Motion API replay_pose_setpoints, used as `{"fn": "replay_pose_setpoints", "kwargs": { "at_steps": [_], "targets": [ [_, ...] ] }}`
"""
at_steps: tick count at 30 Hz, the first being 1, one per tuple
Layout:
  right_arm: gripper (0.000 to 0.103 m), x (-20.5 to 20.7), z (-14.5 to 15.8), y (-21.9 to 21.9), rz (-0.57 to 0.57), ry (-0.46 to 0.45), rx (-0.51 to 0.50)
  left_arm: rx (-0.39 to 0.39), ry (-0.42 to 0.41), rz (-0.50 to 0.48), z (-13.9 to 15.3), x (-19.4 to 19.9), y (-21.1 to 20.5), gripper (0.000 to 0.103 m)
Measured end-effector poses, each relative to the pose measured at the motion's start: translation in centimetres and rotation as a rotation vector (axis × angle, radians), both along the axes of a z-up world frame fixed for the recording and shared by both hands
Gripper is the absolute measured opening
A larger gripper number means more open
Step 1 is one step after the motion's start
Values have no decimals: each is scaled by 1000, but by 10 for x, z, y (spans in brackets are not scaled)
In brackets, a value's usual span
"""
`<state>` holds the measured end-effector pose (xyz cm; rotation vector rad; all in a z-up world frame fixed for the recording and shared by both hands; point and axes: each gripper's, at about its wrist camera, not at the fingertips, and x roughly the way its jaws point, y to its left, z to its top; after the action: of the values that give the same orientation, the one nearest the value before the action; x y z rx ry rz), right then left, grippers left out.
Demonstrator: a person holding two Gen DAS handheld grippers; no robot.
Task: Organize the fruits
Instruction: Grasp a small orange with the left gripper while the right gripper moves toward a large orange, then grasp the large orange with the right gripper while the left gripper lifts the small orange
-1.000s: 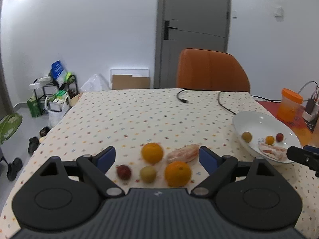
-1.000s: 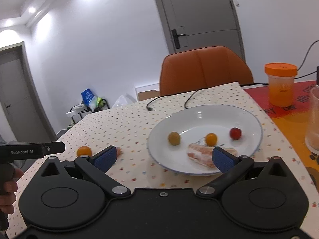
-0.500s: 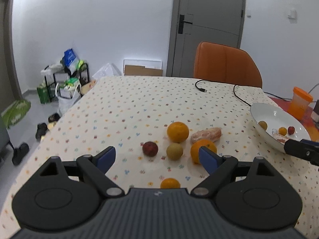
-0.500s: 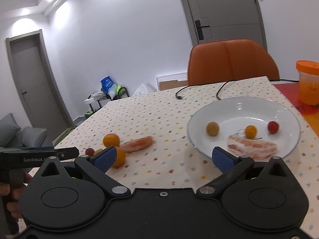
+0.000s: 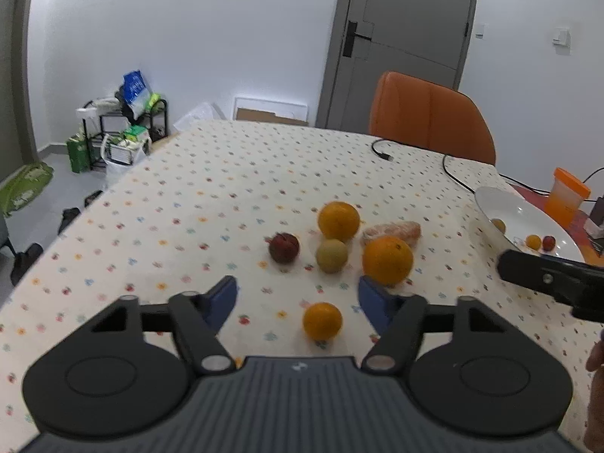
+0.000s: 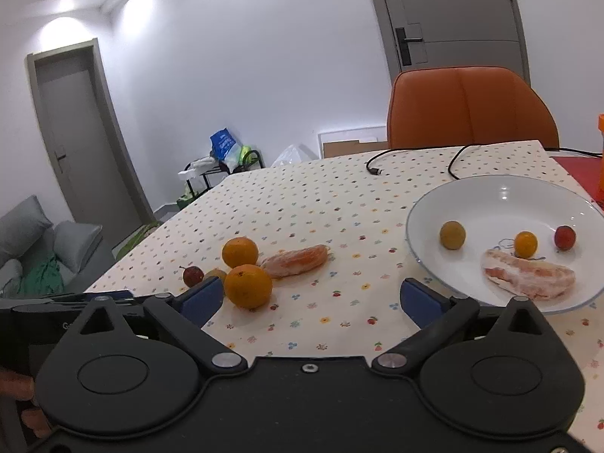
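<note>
On the dotted tablecloth lie two large oranges (image 5: 387, 259) (image 5: 338, 221), a small orange (image 5: 322, 321), a yellow-green fruit (image 5: 331, 256), a dark red fruit (image 5: 283, 248) and a peeled citrus piece (image 5: 392, 231). My left gripper (image 5: 297, 300) hovers open over the small orange. The white plate (image 6: 502, 196) holds a yellow fruit (image 6: 452, 234), a small orange fruit (image 6: 526, 244), a red fruit (image 6: 564, 237) and a peeled piece (image 6: 528, 278). My right gripper (image 6: 310, 301) is open and empty, left of the plate, with a large orange (image 6: 248, 286) by its left finger.
An orange chair (image 5: 430, 117) stands at the far edge, a black cable (image 5: 415, 158) trails across the cloth, and an orange-lidded cup (image 5: 566, 192) sits beyond the plate. The other gripper's body (image 5: 551, 279) juts in from the right. A hand (image 6: 15, 389) holds the left tool.
Both grippers pulled back and swung left. The small orange has come into view between the left fingers; the fruit group entered the right view and the plate slid to its right side.
</note>
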<state>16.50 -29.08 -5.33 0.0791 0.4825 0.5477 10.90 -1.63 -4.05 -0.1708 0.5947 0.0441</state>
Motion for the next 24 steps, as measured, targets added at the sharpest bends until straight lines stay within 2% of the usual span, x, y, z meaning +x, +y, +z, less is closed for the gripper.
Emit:
{"fn": "replay_pose_setpoints", "kwargs": {
  "at_steps": [3, 5, 6, 7, 17, 24],
  "targets": [
    [94, 2, -2, 3, 7, 11, -3, -21, 20, -18, -7, 2, -3, 52],
    [94, 3, -3, 6, 10, 15, -6, -33, 37, -27, -12, 4, -4, 41],
    [94, 4, -3, 7, 12, 17, -9, -41, 48, -28, -14, 5, -4, 28],
    [93, 4, -4, 8, 15, 19, -10, -43, 44, -25, -16, 5, -3, 23],
    [82, 14, -5, 36, 80, 34, -22, -54, 14, 29, -12, 3, 17, 23],
    [79, 23, -10, 58, 131, 55, -21, -48, 5, 76, -10, 1, 32, 23]
  ]
}}
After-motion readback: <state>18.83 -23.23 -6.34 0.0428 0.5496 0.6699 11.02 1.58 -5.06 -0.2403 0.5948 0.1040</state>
